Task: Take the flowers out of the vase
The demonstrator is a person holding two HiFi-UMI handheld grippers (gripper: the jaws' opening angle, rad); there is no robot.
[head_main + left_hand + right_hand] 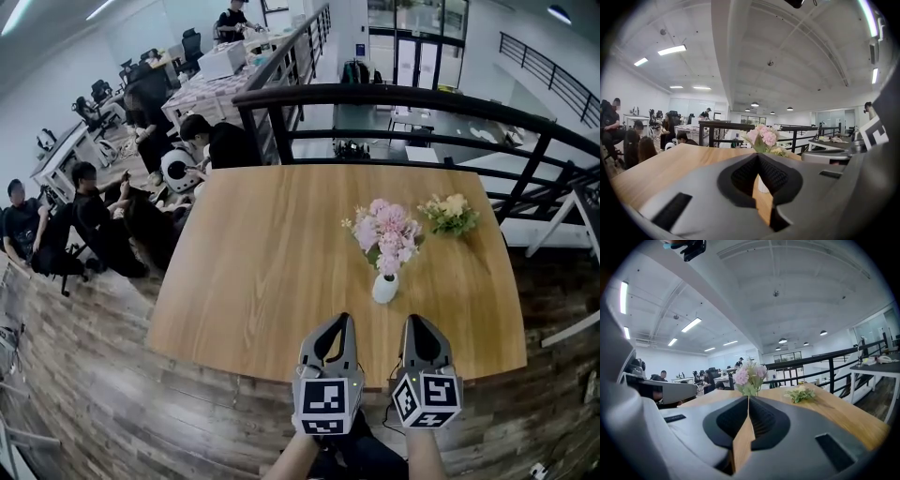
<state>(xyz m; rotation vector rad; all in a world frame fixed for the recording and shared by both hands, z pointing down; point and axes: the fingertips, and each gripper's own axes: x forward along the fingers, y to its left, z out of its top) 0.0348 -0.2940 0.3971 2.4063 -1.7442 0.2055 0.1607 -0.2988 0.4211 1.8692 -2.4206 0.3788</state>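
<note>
A small white vase [384, 288] stands on the wooden table [253, 272] and holds a bunch of pink flowers [387, 232]. Both grippers hover side by side over the table's near edge, short of the vase. The left gripper [346, 320] is shut and empty, with its tips meeting below the pink flowers [761, 137] in the left gripper view. Part of the vase [762, 186] shows through the gap lower down between its jaws. The right gripper [413, 322] is also shut and empty, pointing at the pink flowers [750, 373].
A yellow-white bouquet [450, 214] lies on the table to the right, behind the vase; it also shows as the bouquet [800, 393] in the right gripper view. A black railing [394, 98] runs along the table's far side. Several people [94, 220] sit at desks at the left.
</note>
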